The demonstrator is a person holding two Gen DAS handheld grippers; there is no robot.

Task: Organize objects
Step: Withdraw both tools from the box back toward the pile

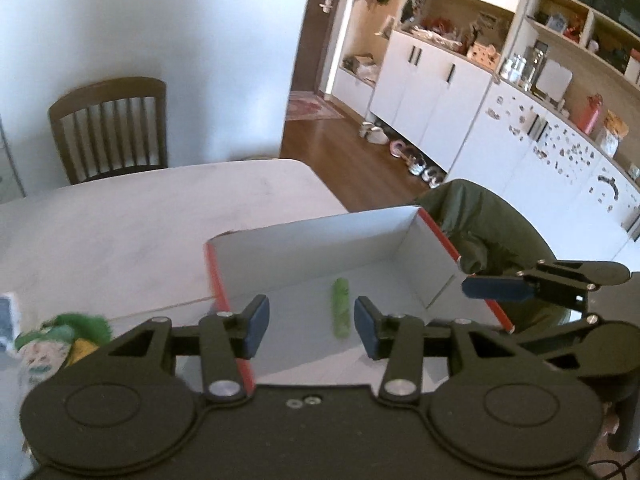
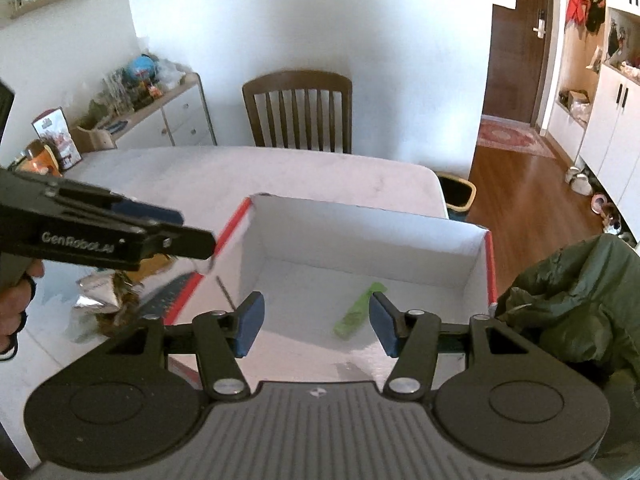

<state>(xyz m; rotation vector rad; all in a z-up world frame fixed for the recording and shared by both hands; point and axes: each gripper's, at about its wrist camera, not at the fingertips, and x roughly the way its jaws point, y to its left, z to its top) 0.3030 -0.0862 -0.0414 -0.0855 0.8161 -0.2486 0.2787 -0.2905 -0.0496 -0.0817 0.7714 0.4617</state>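
From the left wrist view, one green packet (image 1: 341, 309) already lies on the floor of the red-edged box (image 1: 400, 240), straight ahead of the left tongs (image 1: 310, 326) and framed between their blue pads, though it sits below them and untouched. These tongs stand wide open and hold nothing. To their left, outside the box on the white table (image 1: 140, 220), waits a green-and-white plush toy (image 1: 56, 340), so the sorting looks barely begun: one item in, at least this one left. To the right, the right tongs (image 1: 496, 286) reach in sideways over the box's red rim; how far open they are cannot be told from this angle.

From the right wrist view, the right tongs (image 2: 316, 326) hover over the near end of the box (image 2: 360, 236), pads spread wide, empty. The green packet (image 2: 358, 312) lies just ahead, slightly right of centre between the pads. To the left, the left tongs (image 2: 160, 220) cross in level above the box's left wall, gripped by a hand (image 2: 16, 304) at the frame edge. Beneath them, outside the box, sits a crumpled foil wrapper (image 2: 104, 300) that probably belongs inside too. A dark green jacket (image 2: 572, 304) bunches at the right.
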